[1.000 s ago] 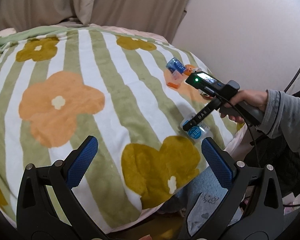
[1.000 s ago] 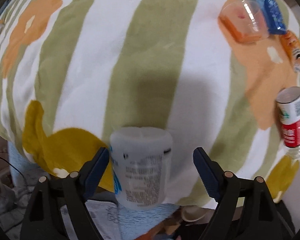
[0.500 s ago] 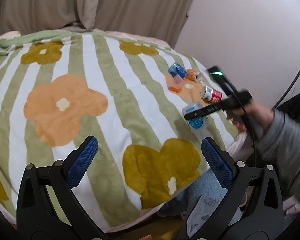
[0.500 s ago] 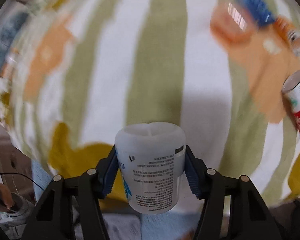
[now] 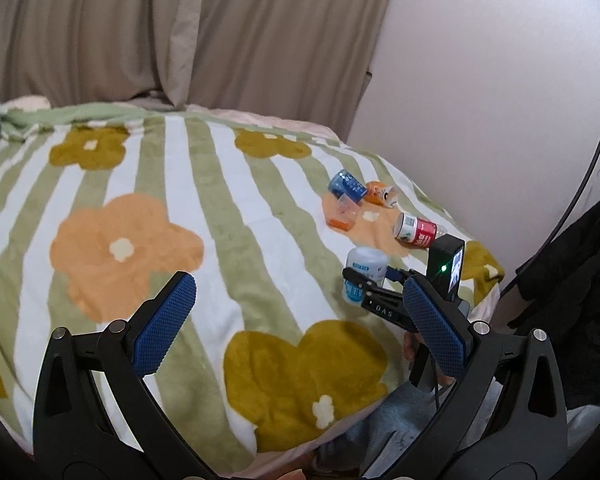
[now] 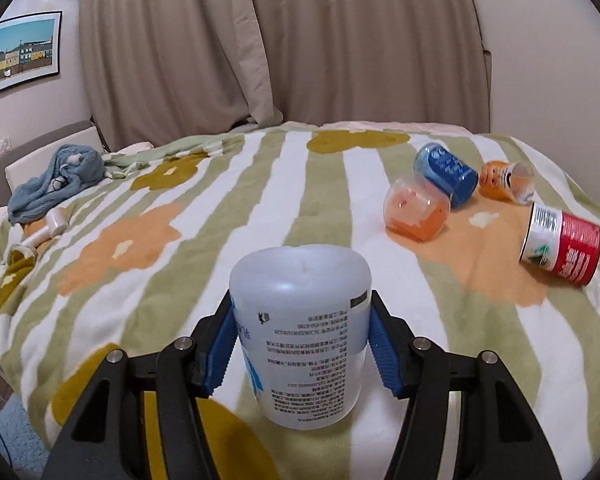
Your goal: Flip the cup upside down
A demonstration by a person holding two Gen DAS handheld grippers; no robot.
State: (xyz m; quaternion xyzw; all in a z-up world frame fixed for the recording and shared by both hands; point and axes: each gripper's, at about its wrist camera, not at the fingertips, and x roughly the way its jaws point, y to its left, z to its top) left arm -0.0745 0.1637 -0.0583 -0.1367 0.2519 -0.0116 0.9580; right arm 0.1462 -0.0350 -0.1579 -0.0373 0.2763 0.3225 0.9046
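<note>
A white translucent plastic cup (image 6: pixel 300 320) with printed text stands bottom-up between my right gripper's fingers. My right gripper (image 6: pixel 300 344) is shut on it, the blue pads pressing both sides, just over the blanket. In the left wrist view the same cup (image 5: pixel 364 270) shows at the bed's right side with the right gripper (image 5: pixel 374 280) around it. My left gripper (image 5: pixel 300 320) is open and empty, held above the near part of the bed, left of the cup.
A flowered striped blanket (image 6: pixel 260 184) covers the bed. An orange clear cup (image 6: pixel 416 212), a blue can (image 6: pixel 446 174), an orange bottle (image 6: pixel 504 180) and a red-labelled bottle (image 6: pixel 568 246) lie at the right. A blue cloth (image 6: pixel 56 184) lies far left. Curtains hang behind.
My right gripper closed on the cup, then swung from looking down at the bed to level, turning the cup bottom-up. My left gripper stayed open, tilting up a little.
</note>
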